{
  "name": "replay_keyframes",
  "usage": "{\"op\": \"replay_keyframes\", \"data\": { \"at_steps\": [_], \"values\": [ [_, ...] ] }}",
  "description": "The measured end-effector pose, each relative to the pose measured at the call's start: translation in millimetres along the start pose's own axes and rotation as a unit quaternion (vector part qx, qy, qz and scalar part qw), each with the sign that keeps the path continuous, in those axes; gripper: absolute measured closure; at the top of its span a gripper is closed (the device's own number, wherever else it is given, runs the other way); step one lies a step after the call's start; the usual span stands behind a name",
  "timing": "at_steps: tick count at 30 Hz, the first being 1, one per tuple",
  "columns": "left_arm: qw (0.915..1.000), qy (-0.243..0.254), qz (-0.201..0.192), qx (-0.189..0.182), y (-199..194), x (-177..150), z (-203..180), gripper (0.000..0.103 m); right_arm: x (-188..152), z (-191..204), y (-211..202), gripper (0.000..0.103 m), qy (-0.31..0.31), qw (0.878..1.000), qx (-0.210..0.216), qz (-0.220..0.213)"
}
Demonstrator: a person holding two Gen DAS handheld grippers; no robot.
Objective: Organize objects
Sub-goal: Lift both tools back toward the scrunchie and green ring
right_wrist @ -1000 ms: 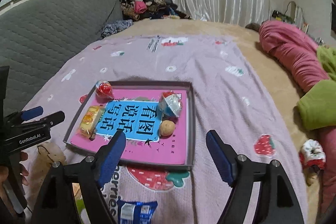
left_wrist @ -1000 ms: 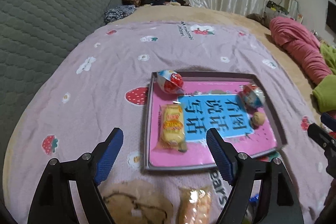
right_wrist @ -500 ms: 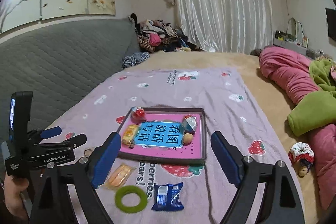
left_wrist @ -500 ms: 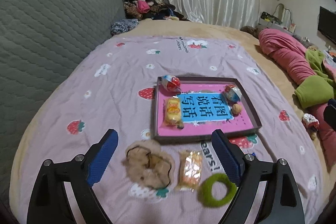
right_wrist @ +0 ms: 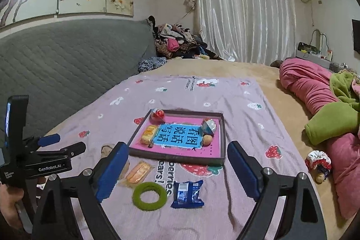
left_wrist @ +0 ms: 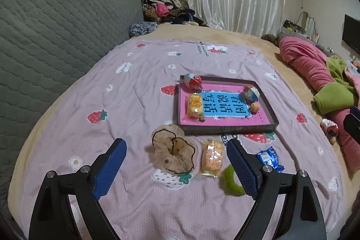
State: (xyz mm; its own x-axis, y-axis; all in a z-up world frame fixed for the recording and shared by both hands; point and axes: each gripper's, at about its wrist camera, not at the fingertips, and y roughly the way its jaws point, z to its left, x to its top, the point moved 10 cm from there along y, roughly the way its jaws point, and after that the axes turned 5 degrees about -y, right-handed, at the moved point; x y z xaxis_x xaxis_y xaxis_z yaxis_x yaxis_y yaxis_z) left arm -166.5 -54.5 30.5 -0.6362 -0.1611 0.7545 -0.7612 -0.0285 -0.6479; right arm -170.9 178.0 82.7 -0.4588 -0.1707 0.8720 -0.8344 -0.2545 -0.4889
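Note:
A dark shallow tray [left_wrist: 225, 128] with a pink and blue lining lies on the lilac strawberry bedspread. In it are a yellow snack pack [left_wrist: 195, 105], a red-and-white egg toy [left_wrist: 193, 81], a blue-and-white wrapped toy [left_wrist: 251, 93] and a walnut [left_wrist: 255, 107]. In front of the tray lie a beige scrunchie [left_wrist: 173, 151], an orange snack pack [left_wrist: 212, 158], a green ring [right_wrist: 149, 195] and a blue packet [right_wrist: 187, 194]. My left gripper [left_wrist: 175, 145] hovers open above the scrunchie, holding nothing. My right gripper [right_wrist: 178, 146] is opening its jaws, with nothing between them.
A grey quilted headboard [left_wrist: 56, 37] runs along the left. Rolled pink bedding [right_wrist: 315, 87] and a green blanket [right_wrist: 333, 123] lie on the right, with a small cloth doll [right_wrist: 318, 161] beside them. Clothes [right_wrist: 177, 42] are piled at the far end by the curtain.
Both grippers have drawn back and up from the tray. The scrunchie, orange pack, green ring and blue packet have come into view. Both pairs of jaws stand wider.

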Motion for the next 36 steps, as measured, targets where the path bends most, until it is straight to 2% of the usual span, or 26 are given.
{"op": "replay_keyframes", "data": {
  "at_steps": [7, 16, 23, 36],
  "values": [
    [0.9997, 0.005, 0.02, -0.011, 7, -21, -10, 0.012, -15, 9, 5, 0.013, -0.014, 1.0, 0.0, 0.016],
    [0.9991, 0.017, 0.038, -0.008, 12, -43, -13, 0.012, -24, 14, 7, 0.013, -0.021, 1.0, -0.002, 0.024],
    [0.999, 0.017, 0.038, -0.013, 10, -49, -13, 0.012, -30, 20, 9, 0.013, -0.031, 0.999, 0.002, 0.031],
    [0.9974, 0.02, 0.068, 0.009, 35, -60, 8, 0.012, -62, 55, 39, 0.013, -0.076, 0.994, 0.015, 0.073]
  ]
}}
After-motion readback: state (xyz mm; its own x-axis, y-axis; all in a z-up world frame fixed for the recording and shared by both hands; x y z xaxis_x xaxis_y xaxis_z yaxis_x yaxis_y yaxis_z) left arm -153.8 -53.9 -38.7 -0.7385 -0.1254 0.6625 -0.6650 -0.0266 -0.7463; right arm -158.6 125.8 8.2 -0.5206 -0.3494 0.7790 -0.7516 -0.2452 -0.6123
